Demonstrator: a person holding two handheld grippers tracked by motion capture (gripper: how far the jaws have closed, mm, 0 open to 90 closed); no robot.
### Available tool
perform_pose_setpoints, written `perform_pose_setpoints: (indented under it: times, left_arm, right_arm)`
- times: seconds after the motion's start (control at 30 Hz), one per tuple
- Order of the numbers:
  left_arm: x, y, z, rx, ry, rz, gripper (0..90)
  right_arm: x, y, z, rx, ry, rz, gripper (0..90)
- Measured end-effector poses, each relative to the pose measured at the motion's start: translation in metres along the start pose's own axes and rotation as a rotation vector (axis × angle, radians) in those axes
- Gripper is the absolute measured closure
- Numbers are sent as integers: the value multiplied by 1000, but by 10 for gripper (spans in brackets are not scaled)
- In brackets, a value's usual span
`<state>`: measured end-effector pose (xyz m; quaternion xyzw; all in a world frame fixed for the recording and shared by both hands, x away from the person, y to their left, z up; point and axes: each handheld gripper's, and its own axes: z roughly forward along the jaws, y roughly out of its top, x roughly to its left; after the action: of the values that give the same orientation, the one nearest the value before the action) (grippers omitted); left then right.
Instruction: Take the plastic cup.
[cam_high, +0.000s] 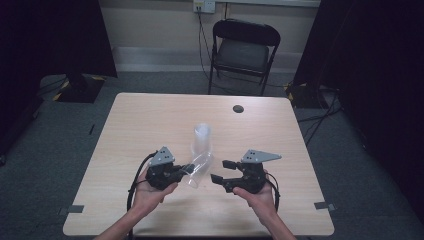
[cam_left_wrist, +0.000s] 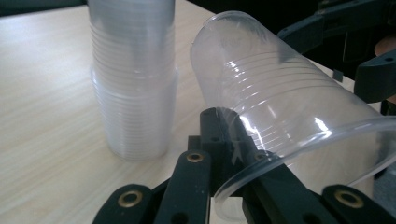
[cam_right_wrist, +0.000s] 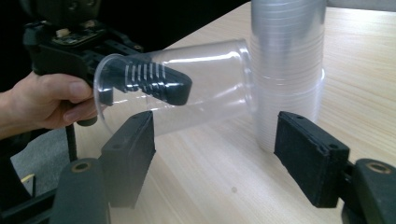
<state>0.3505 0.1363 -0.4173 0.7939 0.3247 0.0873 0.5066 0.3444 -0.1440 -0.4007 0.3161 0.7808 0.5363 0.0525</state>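
At the left of the high view the left gripper (cam_high: 184, 170) sits in the person's left hand (cam_high: 150, 192), its jaws clamped on the wall of a clear plastic cup (cam_high: 197, 170) near the rim. The cup lies tilted on its side above the table (cam_high: 150, 120), mouth toward the person, base pointing at the stack of cups (cam_high: 202, 140) that stands upright near the table's middle. From above, the cup is so transparent that its outline is hard to trace, and whether its base touches the stack cannot be told.

In the left gripper view the cup (cam_left_wrist: 280, 107) runs up from the jaws. One jaw lies inside the mouth and is seen through the plastic; the rim is cut off at the bottom and right edges. The stack (cam_left_wrist: 133, 79) stands just left of it, its top cut off by the frame.

In the right gripper view the left gripper's ribbed finger (cam_right_wrist: 154, 81) shows inside the cup (cam_right_wrist: 196, 86), blurred by the wall. The stack (cam_right_wrist: 287, 70) stands behind, again cut off at the top.

At the right, the right gripper (cam_high: 220, 172), in the right hand (cam_high: 257, 195), has its jaws parted and empty, pointing toward the cup, close but apart from it. Its own view shows bare table between its pads.
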Motion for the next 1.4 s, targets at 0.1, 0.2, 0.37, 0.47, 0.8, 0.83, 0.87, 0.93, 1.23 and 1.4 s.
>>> perform_pose_setpoints:
  times: [0.1,0.2,0.37,0.47,0.8,0.83,0.87,0.93,1.23,1.4]
  left_arm:
    - [3,-1,2,33,-2,-24,900]
    - [6,-1,4,89,-26,-43,900]
    - [6,-1,9,149,-64,-40,900]
    - [4,-2,14,211,-92,-35,900]
    - [1,-6,22,314,-146,-32,900]
    - [1,-6,22,328,-156,-30,900]
    - [1,-6,23,340,-164,-26,900]
    - [1,-7,25,363,-163,-18,900]
    - [5,-3,22,364,-175,-48,900]
    - [6,-3,20,366,-182,-55,900]
  right_arm:
    - [2,-2,2,9,8,-35,261]
    - [5,-3,5,18,17,-71,256]
    - [11,-4,8,43,18,-136,253]
    - [13,-5,11,64,14,-172,244]
    - [17,-13,22,135,15,-239,193]
    - [18,-14,23,141,19,-246,193]
    - [19,-15,25,147,24,-253,193]
    - [21,-17,29,169,35,-278,190]
    - [30,-24,32,165,28,-370,170]
    - [36,-26,35,176,0,-443,132]
